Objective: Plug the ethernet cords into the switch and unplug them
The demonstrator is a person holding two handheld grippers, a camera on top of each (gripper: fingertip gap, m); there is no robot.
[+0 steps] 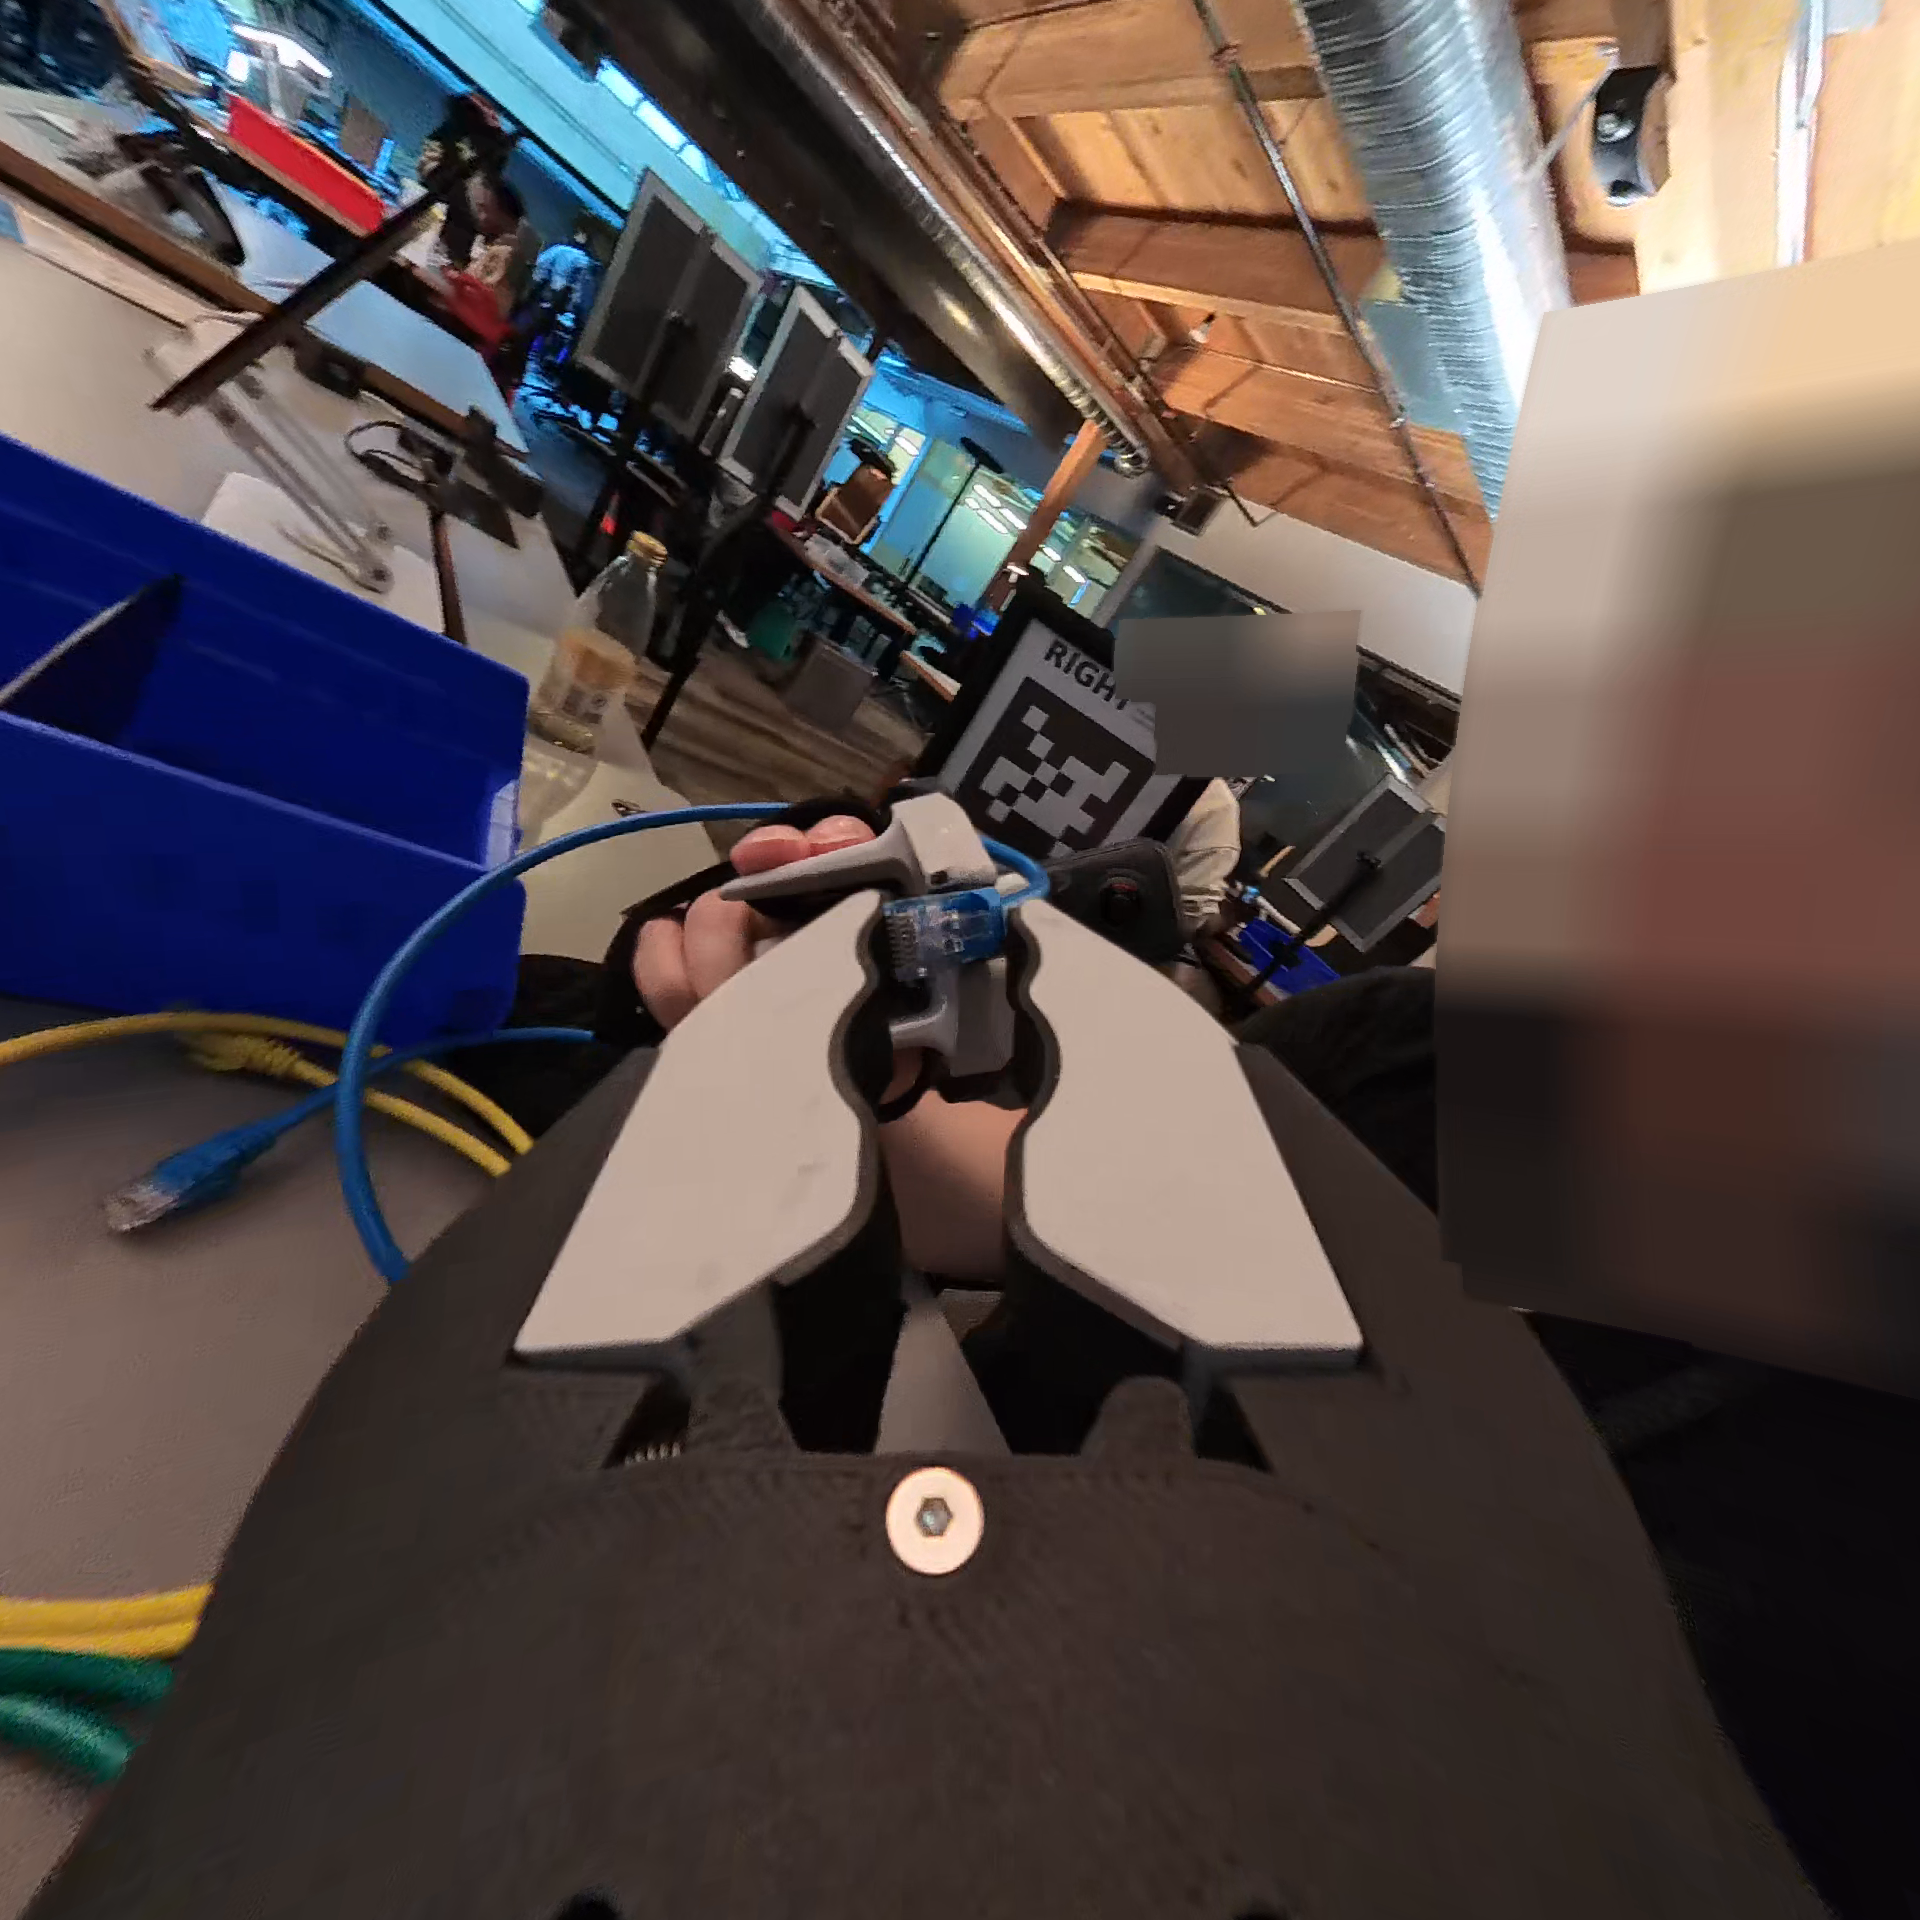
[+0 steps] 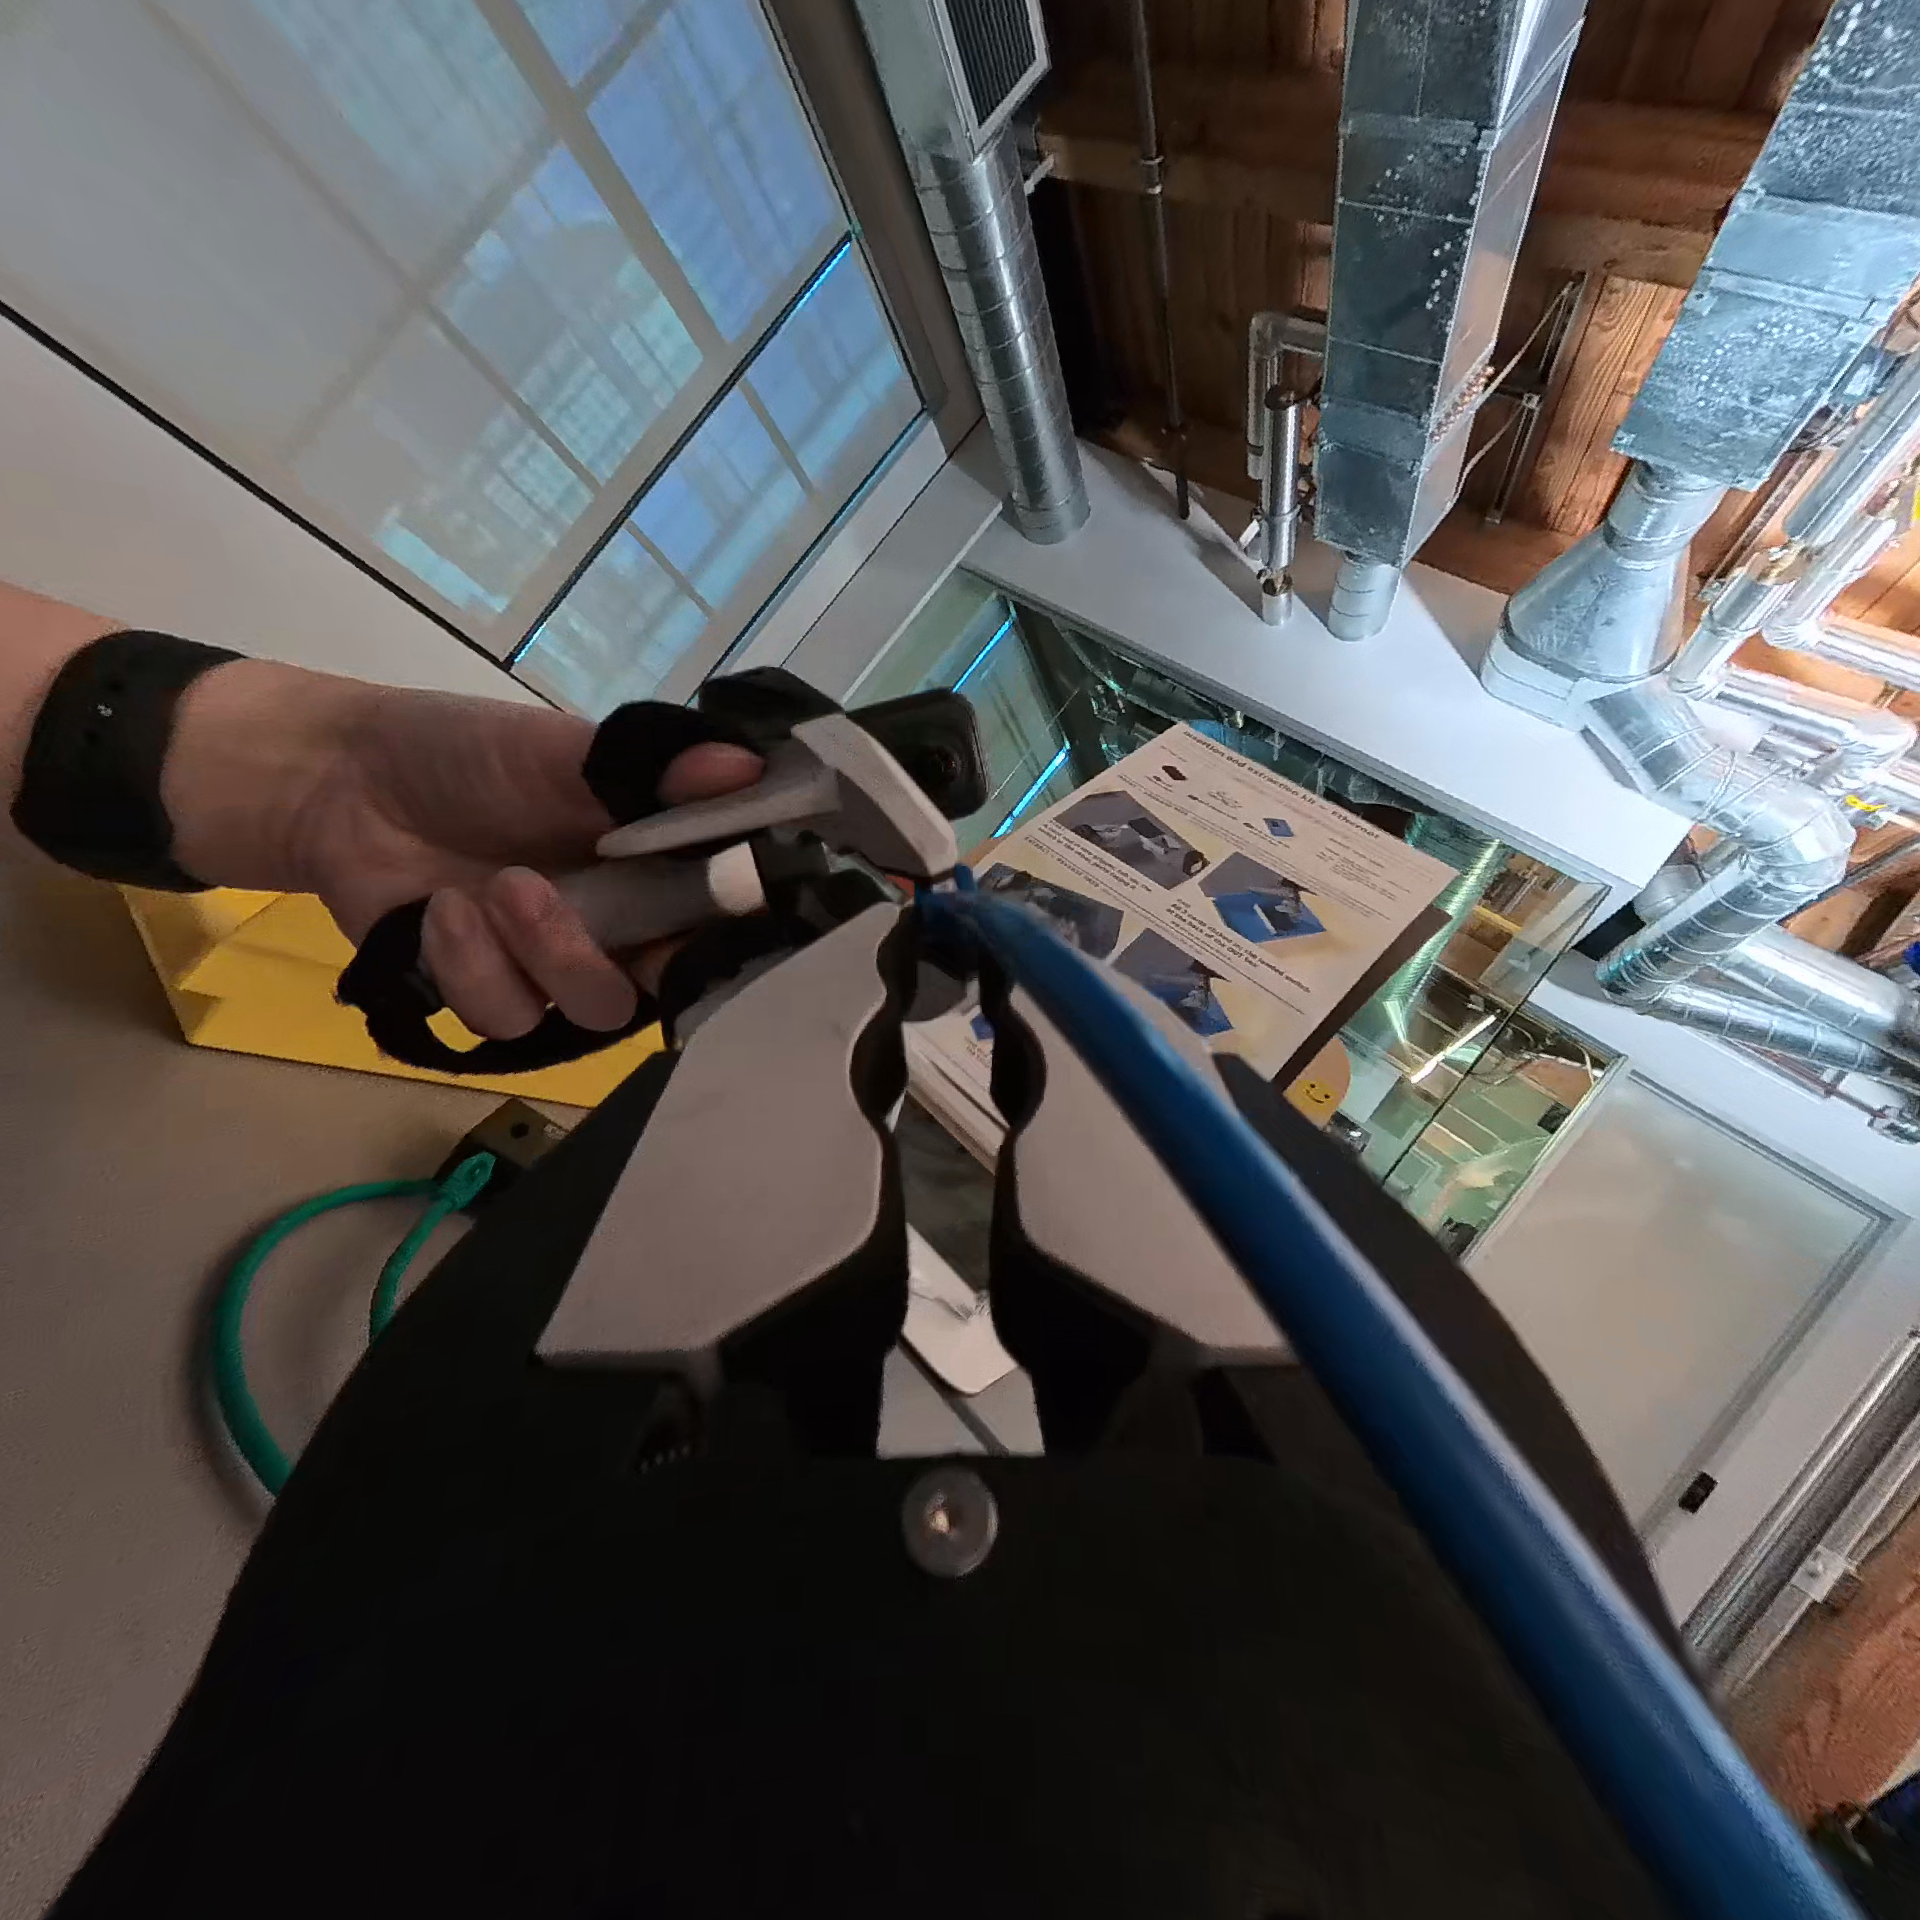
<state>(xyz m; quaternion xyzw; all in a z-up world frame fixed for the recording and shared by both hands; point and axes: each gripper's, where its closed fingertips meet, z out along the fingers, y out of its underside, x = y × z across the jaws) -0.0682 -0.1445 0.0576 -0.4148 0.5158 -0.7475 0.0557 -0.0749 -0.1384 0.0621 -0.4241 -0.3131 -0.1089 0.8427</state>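
The two grippers meet tip to tip in the air above the worktop (image 1: 208, 1351), and both are at the same end of the blue ethernet cord (image 1: 416, 956). In the left wrist view, the left gripper (image 1: 940, 925) is closed to a narrow gap on the clear plug (image 1: 935, 930) of this cord, which sits crosswise between its grey fingertips (image 1: 821, 935). Just behind the plug is the right gripper (image 1: 935, 862), held by a hand (image 1: 707, 935) with black finger straps. From the plug the blue cord bends in a wide loop to the left and comes down to the worktop, where its other plug (image 1: 156, 1195) lies free. Beside it lie a yellow cord (image 1: 312, 1060) and, at the lower left edge, a green cord (image 1: 62, 1704). A blue bin (image 1: 260, 831) stands behind them. In the right wrist view, the right gripper (image 2: 940, 925) is also nearly closed, and it pinches the blue cord right behind the plug; the cord then runs back over its right finger toward the camera. The left gripper (image 2: 914, 831) touches the same point from the other side, in a hand (image 2: 416, 831) that wears a black wristband (image 2: 104, 758). Lower left, the green cord makes a loop on the worktop and its end goes into a small dark box (image 2: 514, 1132), partly hidden, near a yellow bin (image 2: 260, 987).
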